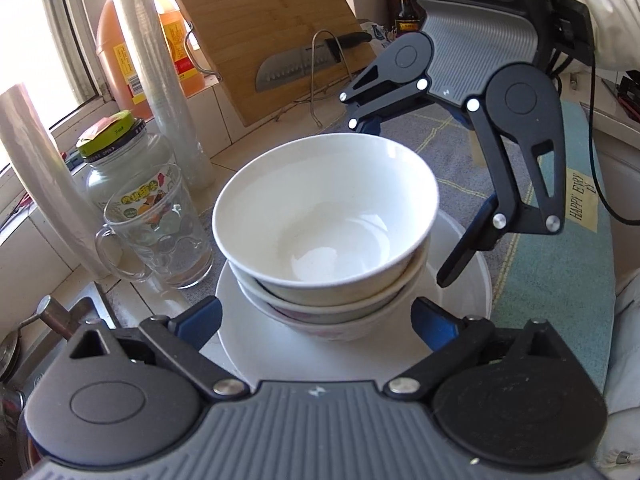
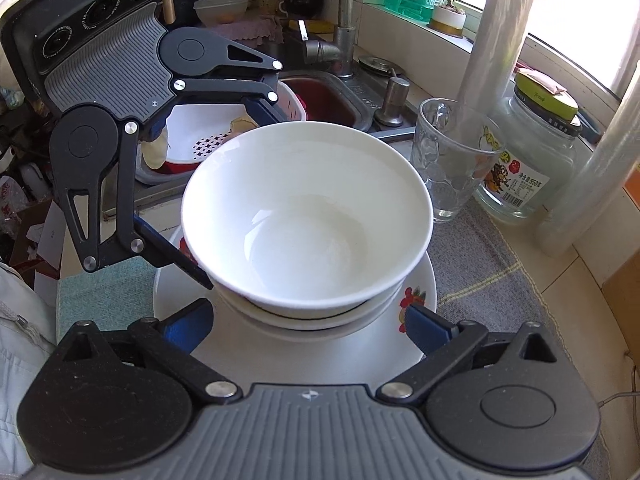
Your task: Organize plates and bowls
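Your stack of white bowls [image 1: 324, 216] sits nested on a white plate [image 1: 256, 344] on the grey cloth [image 1: 460, 168], just right of the glass mug [image 1: 160, 232]. From the left wrist you can count three bowls; only the top one shows its inside, and the lower two are rims and slivers of wall. The plate's fruit print [image 2: 414, 300] peeks out only in the right-wrist view, mostly covered by the bowls. Your left gripper [image 1: 316, 320] has both jaws spread wide on either side of the stack's base, with no pad pressing on it. Your right gripper [image 2: 312, 322] is likewise wide apart around the stack, holding nothing. Seen from the left wrist, the right gripper's far finger dips behind the top bowl's rim, so its tip is hidden. The knife [image 1: 304, 66] leans on the cutting board [image 1: 264, 28], its blade partly crossed by a wire stand. The sink [image 2: 324, 98] lies behind the bowls, largely blocked.
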The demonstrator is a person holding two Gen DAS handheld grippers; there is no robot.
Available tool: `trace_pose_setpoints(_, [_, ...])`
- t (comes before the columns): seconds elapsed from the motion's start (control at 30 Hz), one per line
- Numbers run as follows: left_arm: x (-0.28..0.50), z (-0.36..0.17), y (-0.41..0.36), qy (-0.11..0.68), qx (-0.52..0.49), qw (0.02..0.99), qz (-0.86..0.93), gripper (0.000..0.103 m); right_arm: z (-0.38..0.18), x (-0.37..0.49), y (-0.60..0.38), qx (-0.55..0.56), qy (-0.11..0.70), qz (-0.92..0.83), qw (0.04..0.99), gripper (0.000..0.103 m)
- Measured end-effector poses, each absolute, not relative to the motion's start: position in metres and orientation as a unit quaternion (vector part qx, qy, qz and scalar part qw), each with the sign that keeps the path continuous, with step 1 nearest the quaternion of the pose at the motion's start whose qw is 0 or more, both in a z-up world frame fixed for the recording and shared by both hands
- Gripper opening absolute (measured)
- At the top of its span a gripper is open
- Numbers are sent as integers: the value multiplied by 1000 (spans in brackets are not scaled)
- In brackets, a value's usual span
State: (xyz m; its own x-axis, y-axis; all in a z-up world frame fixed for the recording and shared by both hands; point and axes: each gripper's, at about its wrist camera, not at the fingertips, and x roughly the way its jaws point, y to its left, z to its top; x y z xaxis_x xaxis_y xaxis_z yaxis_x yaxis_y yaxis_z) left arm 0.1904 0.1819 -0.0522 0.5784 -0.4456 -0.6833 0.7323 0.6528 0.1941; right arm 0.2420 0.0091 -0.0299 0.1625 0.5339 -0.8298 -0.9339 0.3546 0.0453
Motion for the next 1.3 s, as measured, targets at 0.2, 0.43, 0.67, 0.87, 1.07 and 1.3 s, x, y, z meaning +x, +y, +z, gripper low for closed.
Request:
trace_pose_setpoints(0.2, [154,-38,182,232,217,903,-288,102,-17,226,-2,-232,405,478,744,103])
trace_pose_setpoints(0.43, [126,-24,169,218,149,936,-232,102,0,203,-15,-220,408,418,781,103])
trace_pose_setpoints(0.67, [111,-16,154,234,63,955,-170,102,10,184,-44,-136,424,278,851,103])
trace_pose_setpoints(0.87, [89,-13,125,281,53,957,-49,102,9,147,-63,-92,442,173,876,103])
trace_pose_setpoints(1.07, [69,-4,111,347,-1,938,28,102,13,118,-76,-64,458,132,877,103])
trace_pose_setpoints(1.3, [47,14,97,354,21,932,71,102,31,97,-91,-37,452,121,883,103])
